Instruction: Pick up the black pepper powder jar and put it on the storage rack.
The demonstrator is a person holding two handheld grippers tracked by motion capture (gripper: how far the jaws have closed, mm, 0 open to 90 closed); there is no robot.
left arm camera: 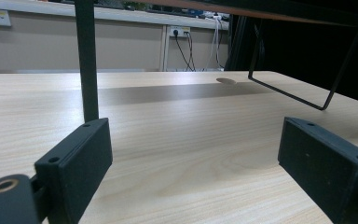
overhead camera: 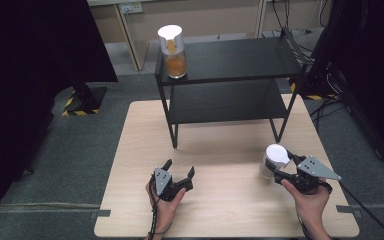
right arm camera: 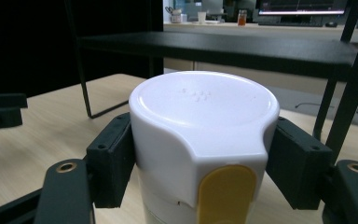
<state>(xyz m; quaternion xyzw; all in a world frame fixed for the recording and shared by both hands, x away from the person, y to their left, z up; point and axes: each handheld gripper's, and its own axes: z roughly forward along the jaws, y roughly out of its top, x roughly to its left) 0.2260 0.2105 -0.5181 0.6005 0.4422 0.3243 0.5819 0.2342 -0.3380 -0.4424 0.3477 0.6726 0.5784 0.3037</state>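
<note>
A container with a white lid (overhead camera: 275,154) stands on the right side of the wooden table (overhead camera: 220,215). My right gripper (overhead camera: 280,169) is shut on it, one jaw against each side. In the right gripper view the white lid (right arm camera: 205,107) has a yellow tab facing the camera, held by the right gripper (right arm camera: 200,161). My left gripper (overhead camera: 180,168) rests open near the table's front middle, nothing between its jaws. In its own view the left gripper (left arm camera: 200,149) looks over bare tabletop. A second jar (overhead camera: 173,50), white-lidded with orange contents, stands on the top-left of the black shelf (overhead camera: 235,60).
The black two-tier shelf occupies the table's far half, its thin legs (left arm camera: 86,60) and wire foot (left arm camera: 307,95) ahead of the left gripper. Its lower tier (right arm camera: 214,46) stretches behind the held container. Dark curtains and cables flank the table. Bare wood lies between the grippers.
</note>
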